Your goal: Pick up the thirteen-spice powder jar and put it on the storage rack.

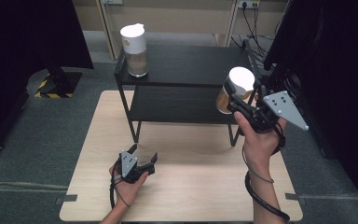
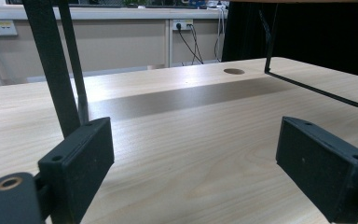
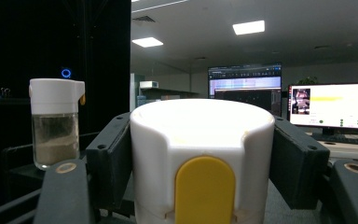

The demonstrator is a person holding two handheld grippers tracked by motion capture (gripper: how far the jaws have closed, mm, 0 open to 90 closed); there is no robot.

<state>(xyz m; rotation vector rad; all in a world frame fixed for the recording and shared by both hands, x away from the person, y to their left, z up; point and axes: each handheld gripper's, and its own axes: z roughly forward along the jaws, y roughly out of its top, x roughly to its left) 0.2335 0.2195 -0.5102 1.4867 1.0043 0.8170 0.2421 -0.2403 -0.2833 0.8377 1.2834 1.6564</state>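
Observation:
My right gripper (image 1: 233, 100) is shut on a white-lidded jar (image 1: 237, 88) and holds it in the air by the right end of the black two-tier shelf (image 1: 191, 65). In the right gripper view the jar's white lid (image 3: 200, 140) with a yellow tab sits clamped between both jaws. A second jar (image 1: 135, 44) of the same kind stands upright on the shelf's top left corner, also seen as the far jar (image 3: 56, 121) to the left. My left gripper (image 1: 144, 161) rests low over the wooden table (image 1: 191, 186), open, its pads (image 2: 81, 163) wide apart with nothing between them.
The shelf's thin black legs (image 2: 51, 65) stand on the table just ahead of the left gripper. Its lower tier (image 1: 177, 105) is bare. A round cable hole (image 2: 233, 71) lies in the tabletop farther off. Black curtains flank both sides; monitors (image 3: 335, 105) glow beyond.

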